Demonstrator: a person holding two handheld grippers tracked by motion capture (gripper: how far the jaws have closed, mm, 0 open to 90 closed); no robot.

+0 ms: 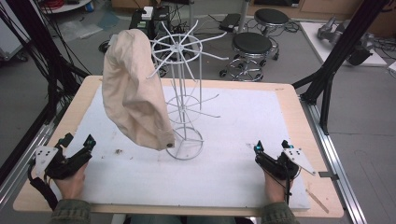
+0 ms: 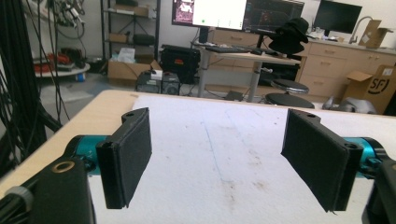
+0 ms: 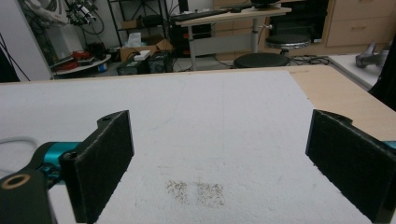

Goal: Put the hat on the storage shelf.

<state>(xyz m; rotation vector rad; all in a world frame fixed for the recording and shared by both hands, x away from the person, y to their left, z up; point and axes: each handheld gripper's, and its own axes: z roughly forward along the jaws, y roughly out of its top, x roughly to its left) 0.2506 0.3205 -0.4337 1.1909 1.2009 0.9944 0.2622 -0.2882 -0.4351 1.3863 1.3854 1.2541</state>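
Beige hat (image 1: 133, 95) hangs on the white wire rack (image 1: 183, 88) mid-bench (image 1: 289, 100). I judge it soft, light and floppy; best pinched at the lower brim. Left hand-held gripper (image 1: 77, 140) and right hand-held gripper (image 1: 271, 145) both rest spread, empty.

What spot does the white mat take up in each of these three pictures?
High view: the white mat covers most of the wooden tabletop, centre of frame.
Left gripper view: it stretches ahead between the two black jaws.
Right gripper view: it spreads across the middle, with a speckled stain near the bottom.
Shared landmark: the nearer black stool beyond the far edge.
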